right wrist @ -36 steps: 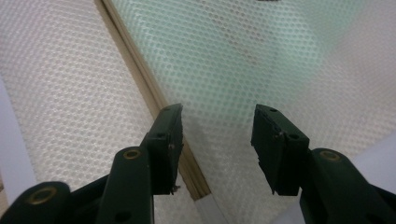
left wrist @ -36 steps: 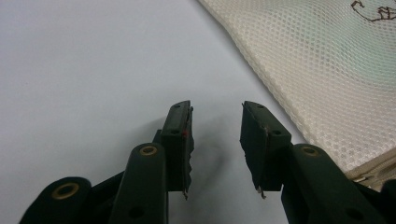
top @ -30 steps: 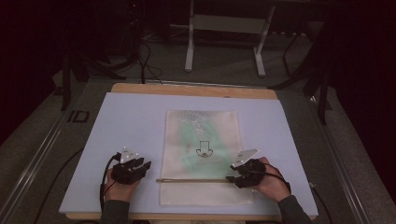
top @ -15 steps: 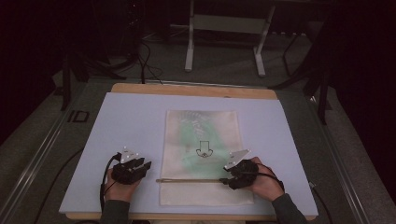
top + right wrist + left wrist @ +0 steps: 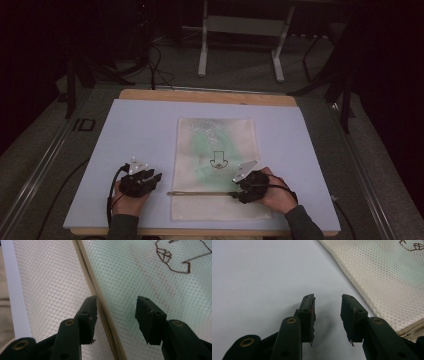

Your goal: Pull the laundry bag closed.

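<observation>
A cream mesh pouch (image 5: pixel 215 145) lies flat in the middle of the pale mat (image 5: pixel 140 130), with green showing through it and a brown drawn mark (image 5: pixel 218 161). A thin zip line (image 5: pixel 200 193) crosses its near end. My right gripper (image 5: pixel 235 194) rests on the pouch at the right end of that line. In the right gripper view it (image 5: pixel 116 312) is open, its jaws astride the zip seam (image 5: pixel 90 272). My left gripper (image 5: pixel 157 177) lies on the mat just left of the pouch. It (image 5: pixel 327 307) is open and empty, with the pouch edge (image 5: pixel 387 277) to its right.
The mat sits on a wooden table (image 5: pixel 210 96) whose far edge shows beyond it. Dark floor, cables and a metal stand (image 5: pixel 240 45) lie behind the table. Bare mat extends left, right and beyond the pouch.
My right gripper has slid a little to the left along the zip line. The left gripper has stayed where it was.
</observation>
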`<state>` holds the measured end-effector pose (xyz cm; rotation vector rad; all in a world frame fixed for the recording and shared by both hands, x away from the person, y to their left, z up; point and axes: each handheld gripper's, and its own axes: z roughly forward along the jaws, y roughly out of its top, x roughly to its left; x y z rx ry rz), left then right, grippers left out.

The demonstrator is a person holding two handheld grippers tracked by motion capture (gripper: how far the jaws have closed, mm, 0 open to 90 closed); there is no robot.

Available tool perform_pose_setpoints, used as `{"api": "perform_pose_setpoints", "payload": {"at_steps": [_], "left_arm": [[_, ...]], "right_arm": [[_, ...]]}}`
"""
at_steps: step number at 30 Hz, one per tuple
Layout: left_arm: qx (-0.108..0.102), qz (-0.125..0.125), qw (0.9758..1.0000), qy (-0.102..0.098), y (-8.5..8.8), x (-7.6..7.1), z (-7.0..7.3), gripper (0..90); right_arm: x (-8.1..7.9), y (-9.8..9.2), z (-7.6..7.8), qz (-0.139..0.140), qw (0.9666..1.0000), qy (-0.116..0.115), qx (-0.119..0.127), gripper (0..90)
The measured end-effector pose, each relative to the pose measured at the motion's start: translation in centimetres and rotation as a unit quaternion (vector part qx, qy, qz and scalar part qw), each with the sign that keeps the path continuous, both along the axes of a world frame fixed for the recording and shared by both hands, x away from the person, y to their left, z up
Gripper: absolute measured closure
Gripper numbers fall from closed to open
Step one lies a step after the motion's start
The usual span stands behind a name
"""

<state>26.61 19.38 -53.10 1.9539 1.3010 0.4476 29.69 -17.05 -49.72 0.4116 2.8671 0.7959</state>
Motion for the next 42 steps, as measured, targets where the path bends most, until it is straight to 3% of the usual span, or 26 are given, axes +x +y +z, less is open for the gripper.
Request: {"api": "perform_pose_setpoints", "payload": {"at_steps": [42], "left_arm": [[-0.003, -0.007, 1.0, -0.003, 0.0, 0.0, 0.1, 64.6]], "right_arm": [[0.2, 7.4, 0.0, 0.07, 0.9974, 0.004, 0.018, 56.6]]}}
